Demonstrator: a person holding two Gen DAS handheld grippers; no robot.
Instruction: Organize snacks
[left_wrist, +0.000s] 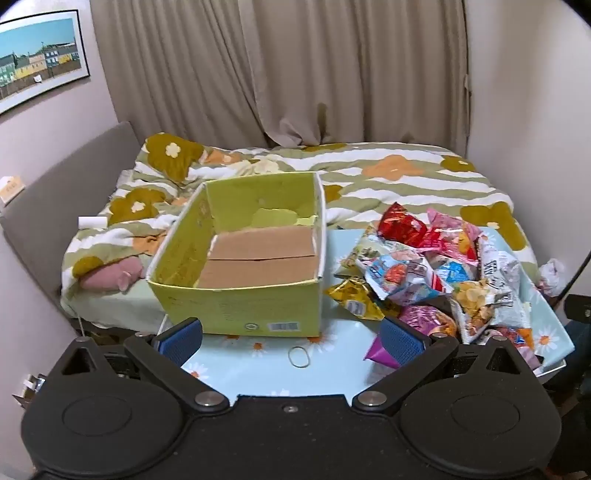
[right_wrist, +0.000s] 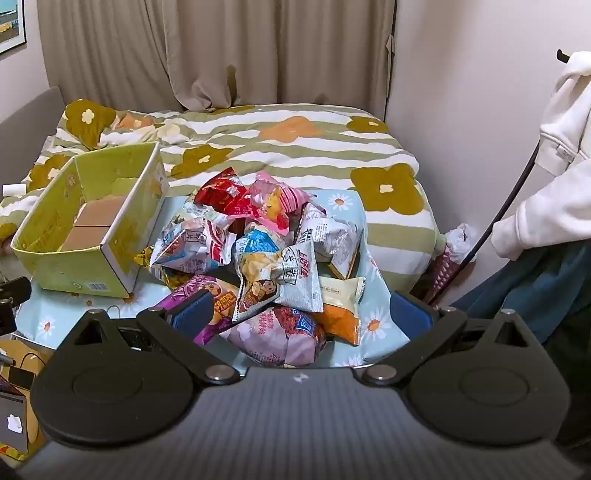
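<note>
A green cardboard box (left_wrist: 243, 280) stands open on a table covered with a pale blue daisy-print cloth (left_wrist: 266, 354), its brown cardboard floor bare with nothing inside. Just to the right of the box lies a heap of snack bags (right_wrist: 266, 254), piled loosely on the same cloth: a red bag (right_wrist: 218, 192) and a pink bag (right_wrist: 275, 203) at the far side, a white bag with chip pictures (right_wrist: 280, 280) on top in the middle, a purple bag (right_wrist: 207, 299) and an orange bag (right_wrist: 341, 321) at the near edge. A yellow bag (left_wrist: 351, 299) sits close to the box's right wall. A rubber band (left_wrist: 298, 357) lies on the cloth in front of the box. The left gripper (left_wrist: 291, 339) hovers above the near edge of the table with its 2 blue pads spread wide and nothing between them. The right gripper (right_wrist: 303, 312) hangs over the near side of the heap, jaws likewise fully apart and gripping nothing, though bags lie below the gap. Behind the table is a bed with a flower-print quilt (left_wrist: 369, 173), beige curtains (left_wrist: 295, 74) beyond it, and a framed picture (left_wrist: 37, 59) on the left wall. At the right stands a person in a white sleeve (right_wrist: 546, 206).
</note>
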